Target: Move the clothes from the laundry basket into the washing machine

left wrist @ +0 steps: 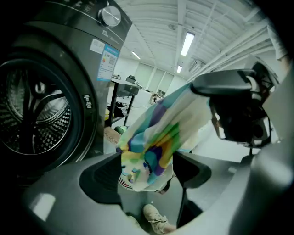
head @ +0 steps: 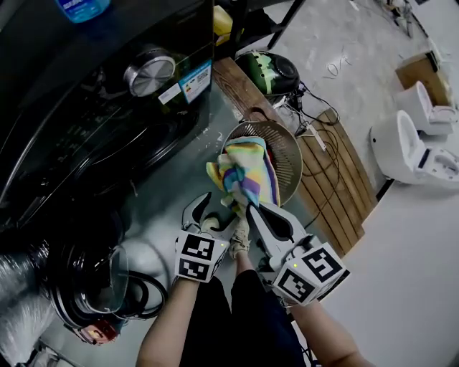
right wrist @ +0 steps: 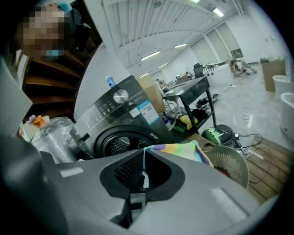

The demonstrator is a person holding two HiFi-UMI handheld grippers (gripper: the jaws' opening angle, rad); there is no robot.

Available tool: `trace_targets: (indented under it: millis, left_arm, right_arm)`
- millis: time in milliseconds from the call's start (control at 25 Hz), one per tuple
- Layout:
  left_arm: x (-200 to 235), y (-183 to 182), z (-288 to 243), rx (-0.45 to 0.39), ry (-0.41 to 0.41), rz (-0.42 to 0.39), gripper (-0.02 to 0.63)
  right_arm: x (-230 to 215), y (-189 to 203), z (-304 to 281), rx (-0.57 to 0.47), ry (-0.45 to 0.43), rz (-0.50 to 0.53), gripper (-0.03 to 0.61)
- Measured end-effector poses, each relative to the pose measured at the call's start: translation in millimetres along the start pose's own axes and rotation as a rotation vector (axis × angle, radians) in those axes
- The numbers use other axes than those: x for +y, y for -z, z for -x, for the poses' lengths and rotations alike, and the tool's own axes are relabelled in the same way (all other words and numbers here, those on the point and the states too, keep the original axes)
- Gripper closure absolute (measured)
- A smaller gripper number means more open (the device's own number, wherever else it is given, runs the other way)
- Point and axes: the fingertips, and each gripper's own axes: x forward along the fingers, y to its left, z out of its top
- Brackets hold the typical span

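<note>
A striped, many-coloured cloth hangs over the round grey laundry basket. My right gripper is shut on its lower edge; in the right gripper view the jaws pinch the fabric. Just left of it, my left gripper stands open and grips nothing. In the left gripper view the cloth dangles from the right gripper beyond the open jaws. The dark front-loading washing machine stands to the left with its drum open and its door swung out.
The basket rests on a wooden pallet with cables and a green-black appliance. White toilets stand at the right. A blue bottle sits on the washer. A plastic-wrapped bundle lies at lower left. The person's shoe is below.
</note>
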Motion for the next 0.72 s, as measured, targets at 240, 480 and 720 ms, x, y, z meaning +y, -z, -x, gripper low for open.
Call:
trace_targets:
  millis: [240, 480, 720]
  left_arm:
    - [22, -14, 20, -0.075, -0.018, -0.028, 0.157]
    - [24, -27, 34, -0.165, -0.014, -0.025, 0.364]
    - [38, -5, 50, -0.187, -0.084, 0.075, 0.472]
  right_arm:
    - [63, -11, -2, 0.036, -0.183, 0.056, 0.548]
    - [99, -13, -5, 0.060, -0.324, 0.079, 0.548]
    - [90, 5, -21, 0.114, -0.325, 0.226, 0.548]
